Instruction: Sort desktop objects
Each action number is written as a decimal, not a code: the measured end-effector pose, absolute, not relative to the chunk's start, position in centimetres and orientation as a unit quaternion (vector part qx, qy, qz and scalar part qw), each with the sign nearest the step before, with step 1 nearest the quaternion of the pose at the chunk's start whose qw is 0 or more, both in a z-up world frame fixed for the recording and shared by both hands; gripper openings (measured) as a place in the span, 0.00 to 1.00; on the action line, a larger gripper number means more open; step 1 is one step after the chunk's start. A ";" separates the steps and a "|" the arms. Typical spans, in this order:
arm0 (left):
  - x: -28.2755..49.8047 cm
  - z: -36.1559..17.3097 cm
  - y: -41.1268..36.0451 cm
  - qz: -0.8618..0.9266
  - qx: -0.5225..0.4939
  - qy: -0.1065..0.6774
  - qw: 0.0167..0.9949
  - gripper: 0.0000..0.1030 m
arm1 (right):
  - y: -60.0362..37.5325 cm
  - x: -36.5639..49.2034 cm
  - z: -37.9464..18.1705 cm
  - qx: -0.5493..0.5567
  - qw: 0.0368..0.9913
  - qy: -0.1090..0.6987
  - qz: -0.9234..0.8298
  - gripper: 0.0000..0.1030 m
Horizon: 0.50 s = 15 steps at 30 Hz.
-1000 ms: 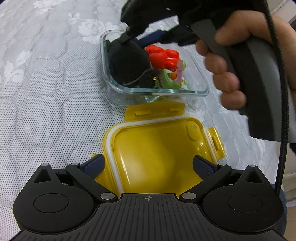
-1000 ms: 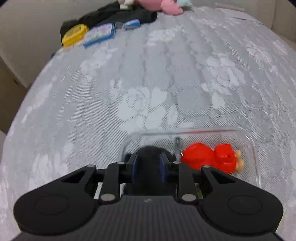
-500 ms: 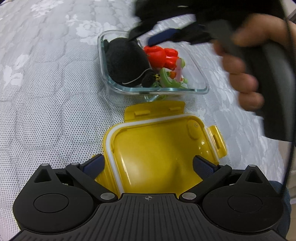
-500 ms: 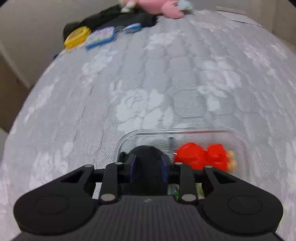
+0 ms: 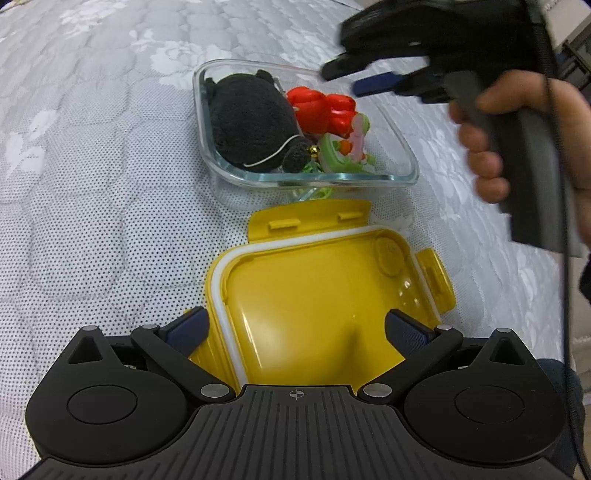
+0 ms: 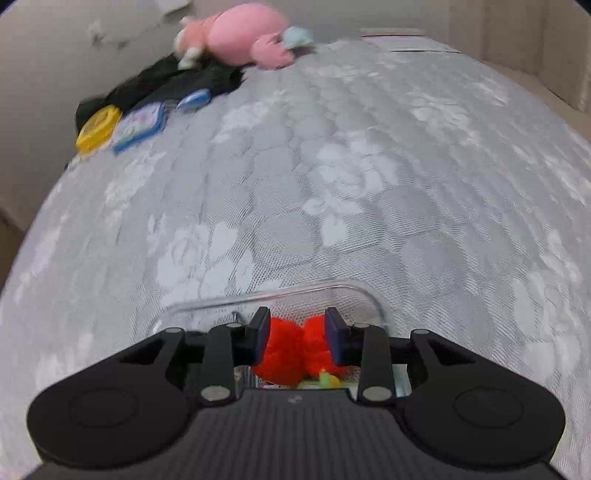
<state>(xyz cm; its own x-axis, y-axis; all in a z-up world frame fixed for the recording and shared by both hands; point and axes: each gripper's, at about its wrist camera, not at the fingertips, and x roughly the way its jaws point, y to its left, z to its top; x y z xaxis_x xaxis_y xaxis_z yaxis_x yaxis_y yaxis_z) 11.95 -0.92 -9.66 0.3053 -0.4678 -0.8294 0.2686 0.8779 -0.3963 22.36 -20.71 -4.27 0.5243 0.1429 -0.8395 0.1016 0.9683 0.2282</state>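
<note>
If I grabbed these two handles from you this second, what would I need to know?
Left gripper: open, fingers either side of the near end of the yellow lid, not gripping; the lid lies inside-up on the bed cover.
Right gripper: held above the glass container's far side, fingers opening, nothing between them.
Done: black plush, red toy and a green and pink toy are in the container.
Left: probably the lid goes on. A pink plush, a yellow item and small blue items lie at the far end; whether they belong is unclear.
</note>
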 end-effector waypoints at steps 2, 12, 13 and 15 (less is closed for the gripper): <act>12.0 -9.7 -1.0 -0.230 -0.091 0.543 0.802 1.00 | -20.7 22.4 -4.2 0.120 0.863 0.490 0.013 0.37; 12.0 -9.7 -1.0 -0.230 -0.091 0.544 0.802 1.00 | -20.4 22.3 -4.1 0.095 0.858 0.505 0.019 0.29; 11.9 -9.7 -1.0 -0.230 -0.089 0.544 0.802 1.00 | -20.4 22.3 -4.1 0.092 0.857 0.506 0.019 0.29; 11.8 -9.7 -1.0 -0.230 -0.087 0.543 0.803 1.00 | -20.3 22.3 -4.1 0.087 0.856 0.509 0.020 0.30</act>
<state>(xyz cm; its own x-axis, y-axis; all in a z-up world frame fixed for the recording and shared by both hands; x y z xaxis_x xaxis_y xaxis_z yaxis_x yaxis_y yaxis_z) 11.80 -1.05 -9.70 0.3038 -0.4644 -0.8319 0.2748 0.8788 -0.3902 22.34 -20.35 -4.10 0.4812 0.1239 -0.8678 0.0541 0.9839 0.1704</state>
